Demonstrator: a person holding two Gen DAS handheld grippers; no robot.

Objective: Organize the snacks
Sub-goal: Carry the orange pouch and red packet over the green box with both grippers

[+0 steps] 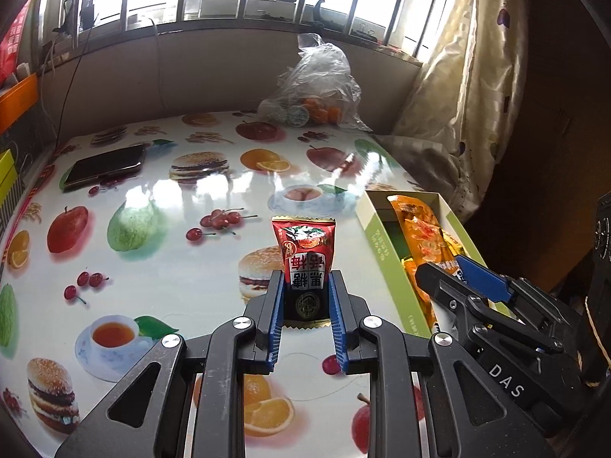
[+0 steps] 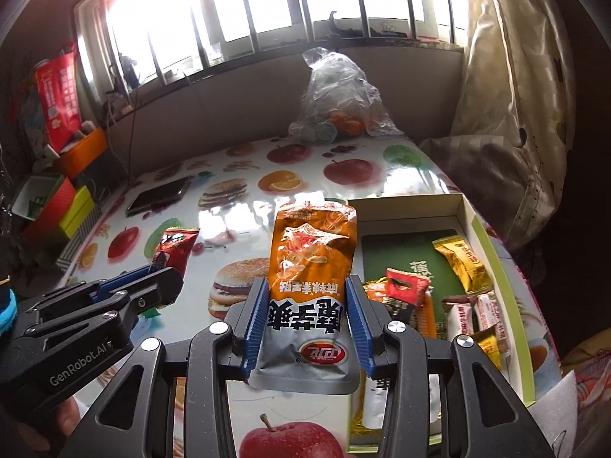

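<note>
Pinching a red snack packet above the fruit-print worktop, the left gripper works beside the right gripper, clamped on an orange pouch near the snack-filled box.

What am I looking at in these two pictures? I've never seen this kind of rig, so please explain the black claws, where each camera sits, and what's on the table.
There is no robot here. A person holds a two-finger gripper in each hand, and each gripper carries a fisheye camera looking along its fingers.

The left wrist view shows the left gripper shut on a red packet. The right gripper appears at its right edge.

The right wrist view shows the right gripper shut on an orange pouch, held beside an open box. The box already holds several small wrapped snacks.

Everything is above a table covered in a glossy cloth printed with fruit and burgers. A phone lies at the far left, and a clear plastic bag sits by the wall under the window.
</note>
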